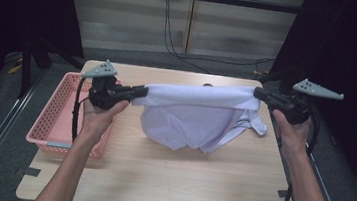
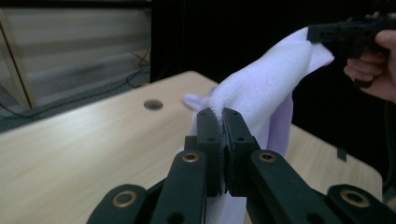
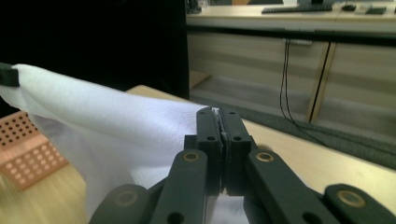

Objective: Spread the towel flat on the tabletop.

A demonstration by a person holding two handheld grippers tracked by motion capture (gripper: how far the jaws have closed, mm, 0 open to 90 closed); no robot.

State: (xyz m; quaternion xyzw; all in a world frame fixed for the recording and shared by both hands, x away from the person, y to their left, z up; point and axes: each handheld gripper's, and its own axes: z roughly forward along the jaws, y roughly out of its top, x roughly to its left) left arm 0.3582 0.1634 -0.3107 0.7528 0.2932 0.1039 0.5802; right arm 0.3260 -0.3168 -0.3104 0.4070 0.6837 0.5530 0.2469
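The white garment (image 1: 200,115) hangs stretched above the middle of the wooden surface (image 1: 158,179), its lower folds near or brushing the wood. The left tongs (image 1: 139,91) are clamped on its left edge, the right tongs (image 1: 259,93) on its right. This looks like the lift-and-spread step; next likely calls for laying it flat, or carrying it left to the pink basket (image 1: 57,113).

The white cloth (image 3: 116,135) hides most of the pink basket (image 3: 28,149), whose near edge is blurred.
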